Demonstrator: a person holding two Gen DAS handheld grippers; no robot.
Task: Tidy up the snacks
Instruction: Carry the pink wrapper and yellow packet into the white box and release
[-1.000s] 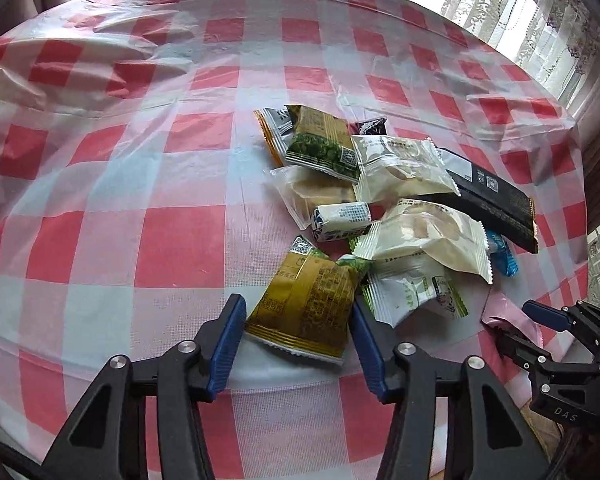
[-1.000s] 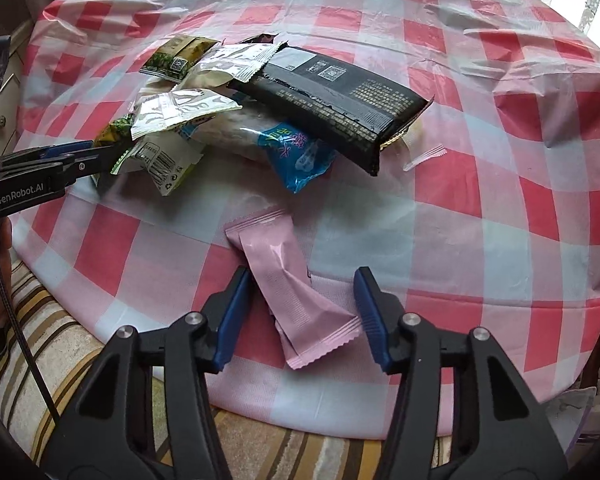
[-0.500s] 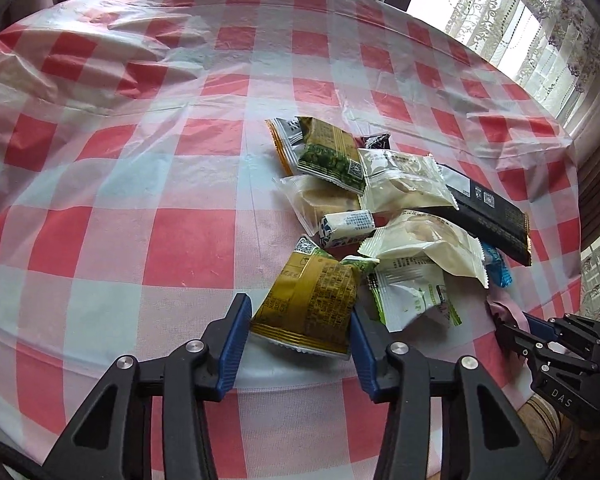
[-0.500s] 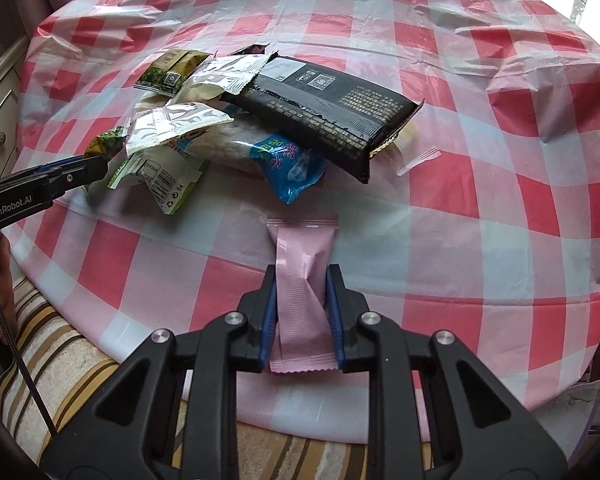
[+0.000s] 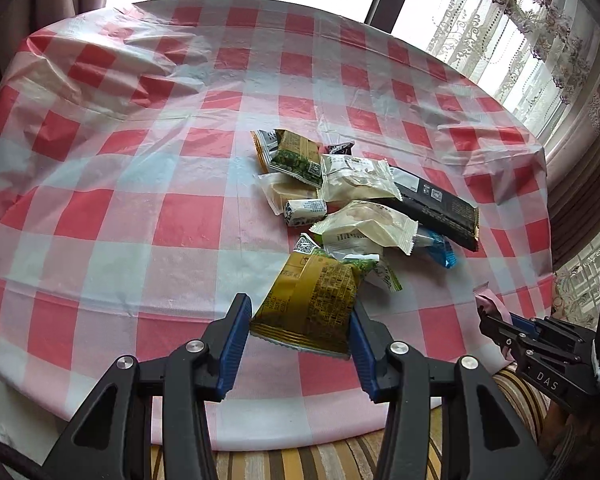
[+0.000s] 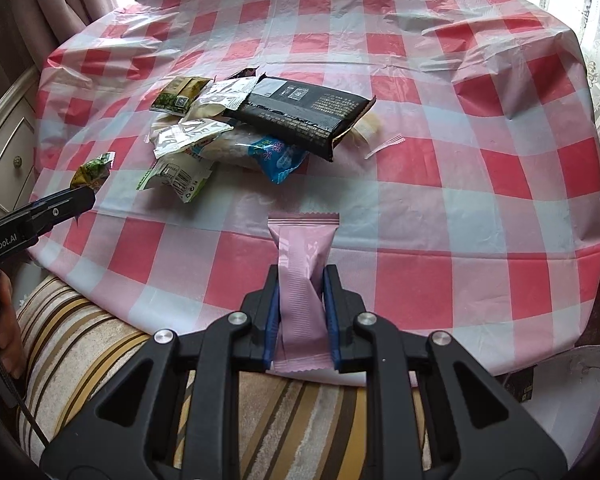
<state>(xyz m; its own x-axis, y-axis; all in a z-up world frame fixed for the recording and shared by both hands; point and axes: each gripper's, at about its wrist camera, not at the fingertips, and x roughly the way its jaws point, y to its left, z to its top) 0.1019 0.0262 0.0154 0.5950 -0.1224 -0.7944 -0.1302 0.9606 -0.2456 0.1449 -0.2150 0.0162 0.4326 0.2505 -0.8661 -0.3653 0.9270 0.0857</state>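
My left gripper [image 5: 300, 314] is shut on a gold-green snack packet [image 5: 312, 292] and holds it just above the red-and-white checked tablecloth [image 5: 140, 208], near the front edge. The jaws of my right gripper [image 6: 302, 280] are closing on a pink snack packet [image 6: 302, 240]; the pads press its sides and it stands up between them. A pile of snacks [image 5: 352, 196] lies mid-table, with a long black packet [image 6: 300, 112] and a blue one [image 6: 278, 156]. In the right wrist view the left gripper [image 6: 76, 196] enters from the left with the gold-green packet [image 6: 94, 170].
A striped cushion [image 6: 80, 340] lies below the table's front edge. A window with lace curtains [image 5: 520, 40] is behind the table on the right. A white drawer cabinet [image 6: 8, 152] stands at the left. A small torn pink strip [image 6: 384, 146] lies beside the black packet.
The right gripper's jaws closed onto the pink packet and raised it off the cloth. The left gripper lifted the gold-green packet away from the pile. Both drew back toward the table's front edge.
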